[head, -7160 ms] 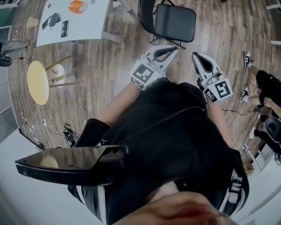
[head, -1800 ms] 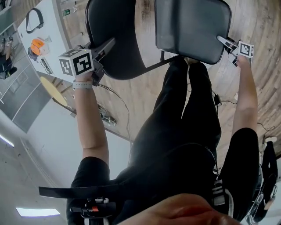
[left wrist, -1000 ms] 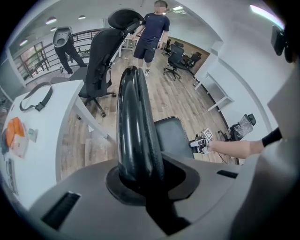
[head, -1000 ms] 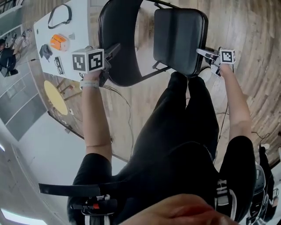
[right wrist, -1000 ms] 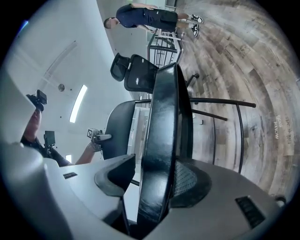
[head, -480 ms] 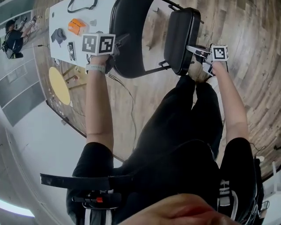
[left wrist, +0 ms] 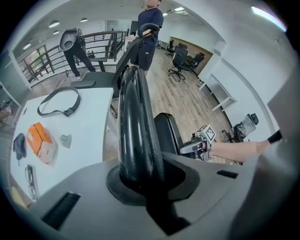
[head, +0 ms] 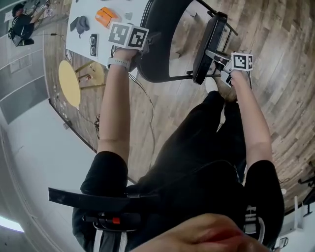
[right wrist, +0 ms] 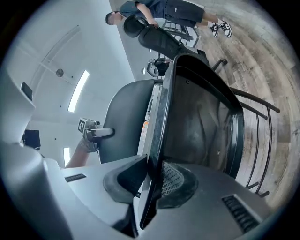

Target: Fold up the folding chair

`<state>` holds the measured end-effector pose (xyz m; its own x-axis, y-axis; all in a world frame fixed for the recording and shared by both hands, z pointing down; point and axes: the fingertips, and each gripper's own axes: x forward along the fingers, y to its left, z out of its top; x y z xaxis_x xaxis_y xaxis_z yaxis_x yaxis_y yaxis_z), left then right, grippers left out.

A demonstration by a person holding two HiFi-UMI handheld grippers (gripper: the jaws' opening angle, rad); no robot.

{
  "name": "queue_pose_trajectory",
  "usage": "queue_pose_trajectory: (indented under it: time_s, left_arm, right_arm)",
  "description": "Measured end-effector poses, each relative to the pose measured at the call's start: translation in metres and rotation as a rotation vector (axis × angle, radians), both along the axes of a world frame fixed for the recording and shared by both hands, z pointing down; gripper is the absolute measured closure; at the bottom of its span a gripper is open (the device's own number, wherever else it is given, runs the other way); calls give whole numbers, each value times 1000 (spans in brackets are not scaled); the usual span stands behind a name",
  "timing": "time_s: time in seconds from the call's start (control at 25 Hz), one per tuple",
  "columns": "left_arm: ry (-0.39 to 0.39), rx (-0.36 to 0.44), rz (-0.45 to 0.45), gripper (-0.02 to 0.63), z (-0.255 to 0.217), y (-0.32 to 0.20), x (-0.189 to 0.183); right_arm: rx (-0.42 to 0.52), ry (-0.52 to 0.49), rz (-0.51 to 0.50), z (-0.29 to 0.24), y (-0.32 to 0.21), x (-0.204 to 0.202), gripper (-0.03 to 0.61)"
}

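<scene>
Now the folding chair (head: 157, 49) stood on the wood floor (head: 275, 44) just ahead of the person's legs and beside a white table (head: 91, 7). It was partly folded: its seat (head: 209, 44) was swung up almost upright, edge-on in the head view, with a gap of floor showing between it and the backrest (left wrist: 136, 108). The left gripper (head: 142, 42) pointed steeply down, its jaws narrow and clamped on the rounded top rim of the backrest, which ran straight up between them in the left gripper view. The right gripper (head: 219, 60) lay about level; its jaws had just been closing and pinched the thin front edge of the seat, whose dark underside filled much of the right gripper view. The table top carried the loose things: an orange box (left wrist: 41, 143), a small grey piece (left wrist: 65, 140) just beside it, a dark grey item (left wrist: 18, 145) toward the table's edge, a pair of glasses (left wrist: 29, 180), and, well apart from these, a looped black strap (left wrist: 58, 101). A round yellow stool (head: 69, 83) stood on the floor near the table.
</scene>
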<state>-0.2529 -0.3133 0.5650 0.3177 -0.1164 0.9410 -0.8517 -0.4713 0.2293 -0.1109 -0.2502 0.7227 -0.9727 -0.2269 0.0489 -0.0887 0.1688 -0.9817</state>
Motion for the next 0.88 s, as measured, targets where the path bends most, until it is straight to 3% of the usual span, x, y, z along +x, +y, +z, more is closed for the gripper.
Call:
queue_pose_trajectory:
  time_s: [0.88]
  left_arm:
    - [-50, 14, -4, 560, -4, -16, -50]
  right_arm:
    - [-59, 62, 1, -2, -48, -149, 532]
